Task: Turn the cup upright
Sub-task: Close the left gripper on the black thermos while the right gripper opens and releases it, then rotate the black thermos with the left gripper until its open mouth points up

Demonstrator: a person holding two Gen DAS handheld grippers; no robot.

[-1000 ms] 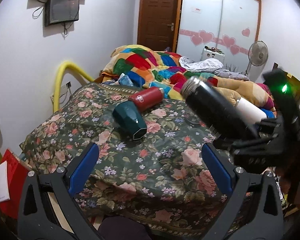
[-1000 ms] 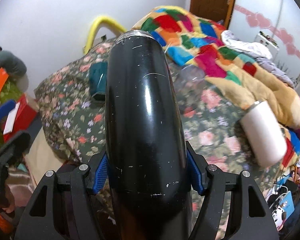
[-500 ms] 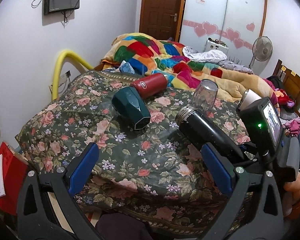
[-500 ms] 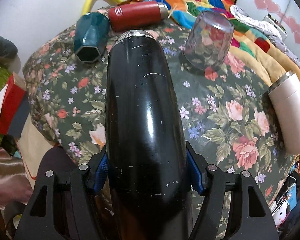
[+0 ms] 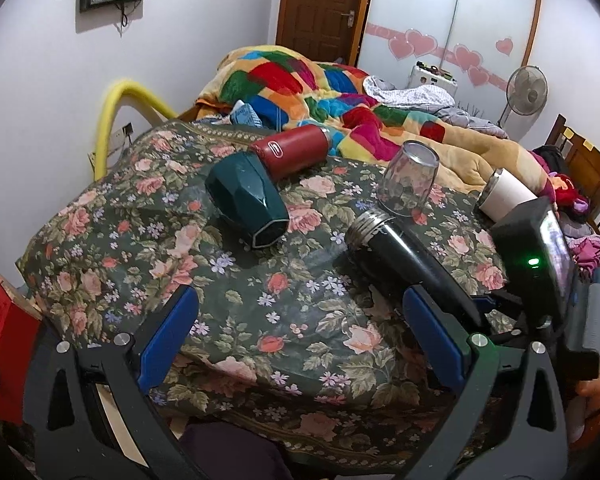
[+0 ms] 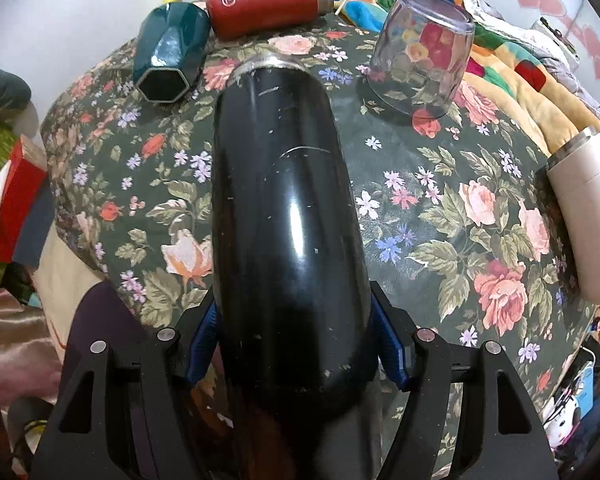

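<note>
My right gripper is shut on a black flask, which points away from me, tilted down, its silver threaded mouth low over the floral cloth. In the left wrist view the flask slants up-left from the right gripper's body at the right. My left gripper is open and empty above the cloth's near edge. A teal faceted cup lies on its side. A red flask lies behind it. A clear glass stands upside down. A white cup lies at the right.
A colourful patchwork blanket is heaped behind the floral cloth. A yellow padded rail curves at the left by the wall. A red box sits low at the left. A fan and wooden chair stand at the right.
The right gripper has lowered and tipped the black flask forward, from high over the bed to just above the floral cloth. The left gripper has barely moved and stays open.
</note>
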